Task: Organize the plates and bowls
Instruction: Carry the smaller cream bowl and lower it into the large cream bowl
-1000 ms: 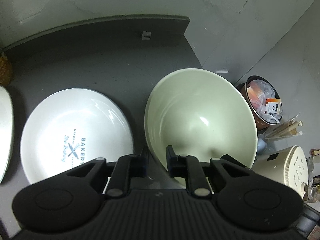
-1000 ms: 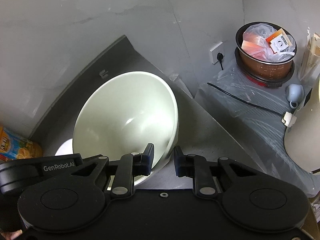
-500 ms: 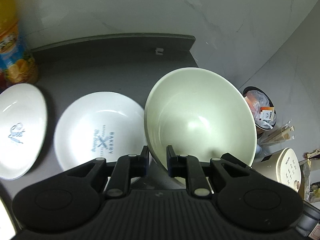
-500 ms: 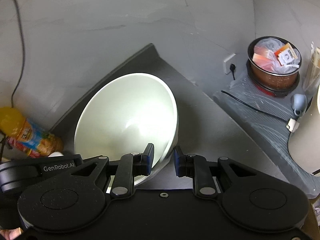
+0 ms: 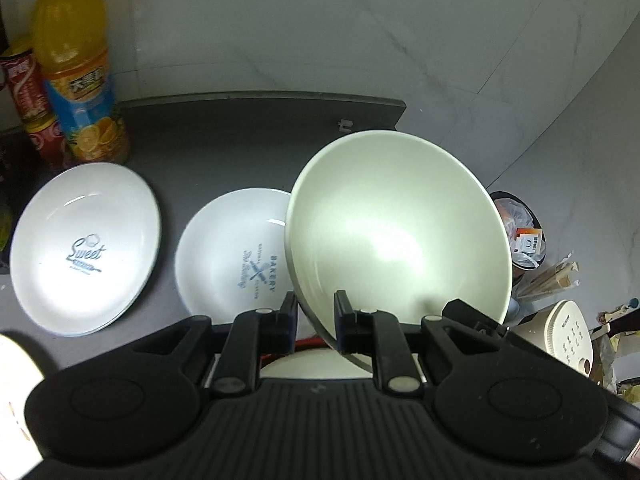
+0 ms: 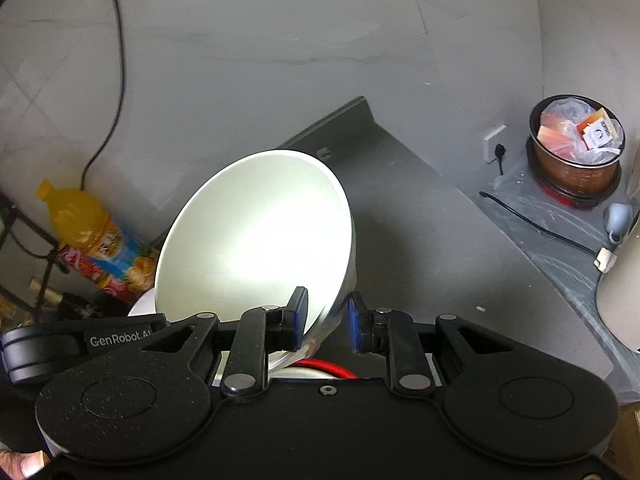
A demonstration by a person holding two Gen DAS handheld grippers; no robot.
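Both grippers clench the rim of one pale green bowl (image 5: pixel 396 232): the left gripper (image 5: pixel 316 316) pinches its near-left edge, the right gripper (image 6: pixel 326 316) its near-right edge, so the bowl hangs tilted above a dark grey counter (image 6: pixel 420 248). Behind the bowl the counter ends at a raised back lip against a grey marbled wall (image 5: pixel 320 20); right of the bowl the counter lies bare up to its side edge. Left of the bowl sits a white "Bakery" plate (image 5: pixel 232 256), partly hidden by its rim, and farther left a white "Sweet" plate (image 5: pixel 84 248). Behind those stand an orange juice bottle (image 5: pixel 76 68) and a red can (image 5: pixel 28 92). Right of the bowl, beyond the counter edge, a brown bin (image 6: pixel 576 152) holds rubbish.
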